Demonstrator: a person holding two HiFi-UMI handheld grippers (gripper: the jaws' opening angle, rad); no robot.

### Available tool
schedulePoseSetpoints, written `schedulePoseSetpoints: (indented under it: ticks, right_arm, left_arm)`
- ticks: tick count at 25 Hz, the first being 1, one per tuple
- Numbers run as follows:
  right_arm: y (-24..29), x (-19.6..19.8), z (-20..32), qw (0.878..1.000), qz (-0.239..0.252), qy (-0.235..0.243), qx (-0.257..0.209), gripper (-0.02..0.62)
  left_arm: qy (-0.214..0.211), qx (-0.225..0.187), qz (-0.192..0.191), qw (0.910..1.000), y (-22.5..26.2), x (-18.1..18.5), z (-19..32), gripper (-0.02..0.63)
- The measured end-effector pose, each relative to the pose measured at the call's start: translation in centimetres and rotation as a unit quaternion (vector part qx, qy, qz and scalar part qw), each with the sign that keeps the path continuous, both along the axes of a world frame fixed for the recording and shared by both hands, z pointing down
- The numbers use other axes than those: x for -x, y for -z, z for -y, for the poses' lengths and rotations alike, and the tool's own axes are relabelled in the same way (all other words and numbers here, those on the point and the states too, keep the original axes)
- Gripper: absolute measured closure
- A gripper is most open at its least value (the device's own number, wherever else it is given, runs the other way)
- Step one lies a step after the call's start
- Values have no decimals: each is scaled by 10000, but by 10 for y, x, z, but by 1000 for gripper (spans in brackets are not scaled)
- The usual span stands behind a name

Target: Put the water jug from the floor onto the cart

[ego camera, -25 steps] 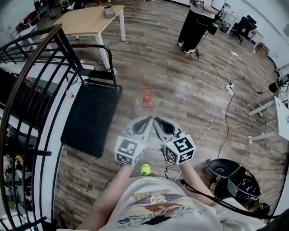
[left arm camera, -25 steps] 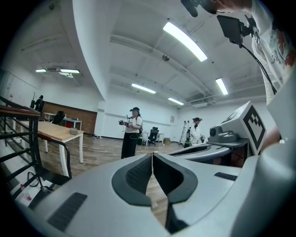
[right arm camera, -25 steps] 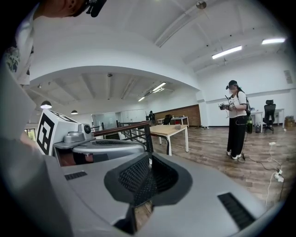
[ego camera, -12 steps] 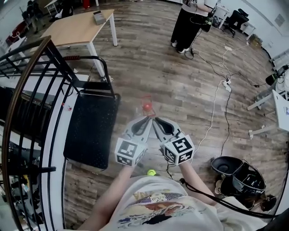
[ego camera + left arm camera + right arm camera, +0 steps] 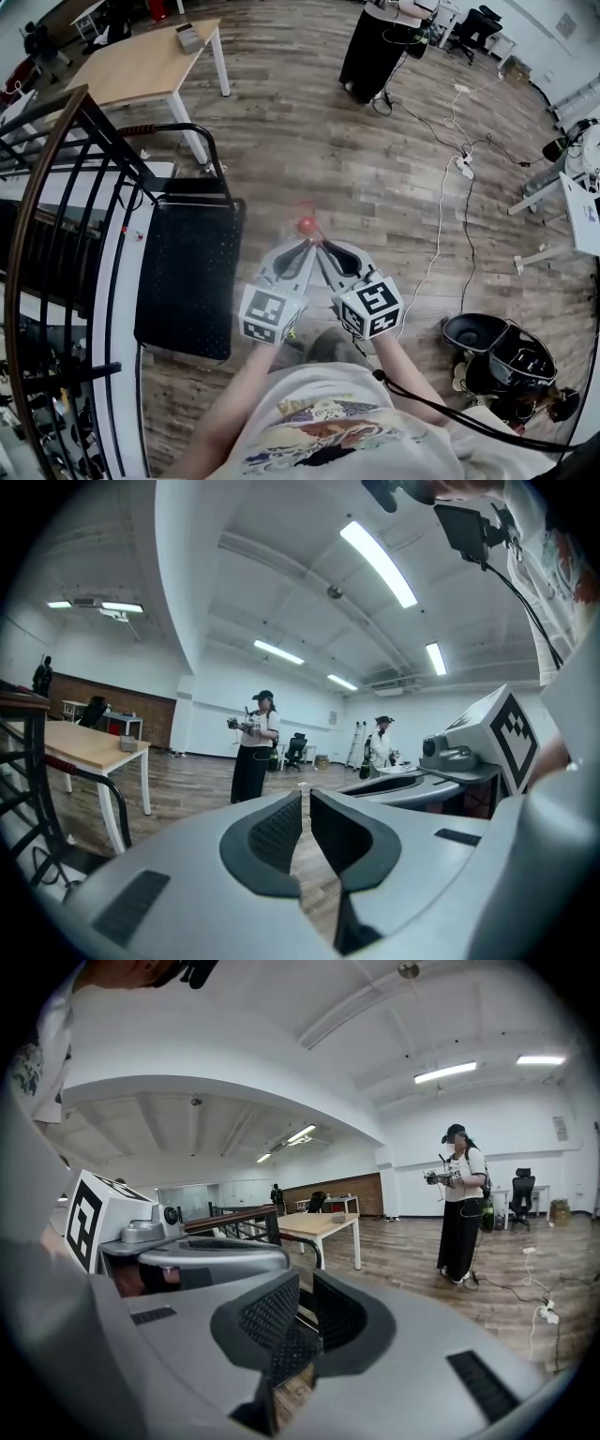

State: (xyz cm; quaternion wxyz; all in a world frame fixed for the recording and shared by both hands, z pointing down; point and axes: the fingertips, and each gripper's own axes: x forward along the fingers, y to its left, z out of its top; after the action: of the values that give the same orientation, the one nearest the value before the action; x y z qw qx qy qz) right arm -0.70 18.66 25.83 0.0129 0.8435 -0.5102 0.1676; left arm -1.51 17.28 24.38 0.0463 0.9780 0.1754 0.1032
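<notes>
left gripper [image 5: 305, 249], right gripper [image 5: 325, 249]: jaws together on both, nothing held, side by side. water jug [image 5: 305, 223]: on floor [image 5: 394, 187], just ahead of tips, near cart [image 5: 187, 272] right edge. you: open jaws first, grip jug both sides, lift level.

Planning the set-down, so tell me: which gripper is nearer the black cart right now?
Left. In the head view the left gripper sits just right of the cart, apart from it. The right gripper is beside the left one, farther right from the cart.
</notes>
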Motion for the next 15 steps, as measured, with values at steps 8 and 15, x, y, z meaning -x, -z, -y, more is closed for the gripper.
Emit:
schedulePoseSetpoints:
  ticks: [8, 15]
  right_arm:
    - [-12, -13, 5, 9999, 12, 95, 87, 563]
    - [-22, -36, 12, 9992, -164, 319, 176, 565]
  left_arm:
    - [43, 5, 78, 10000, -16, -11, 4, 592]
    - [303, 51, 223, 9993, -30, -36, 11, 594]
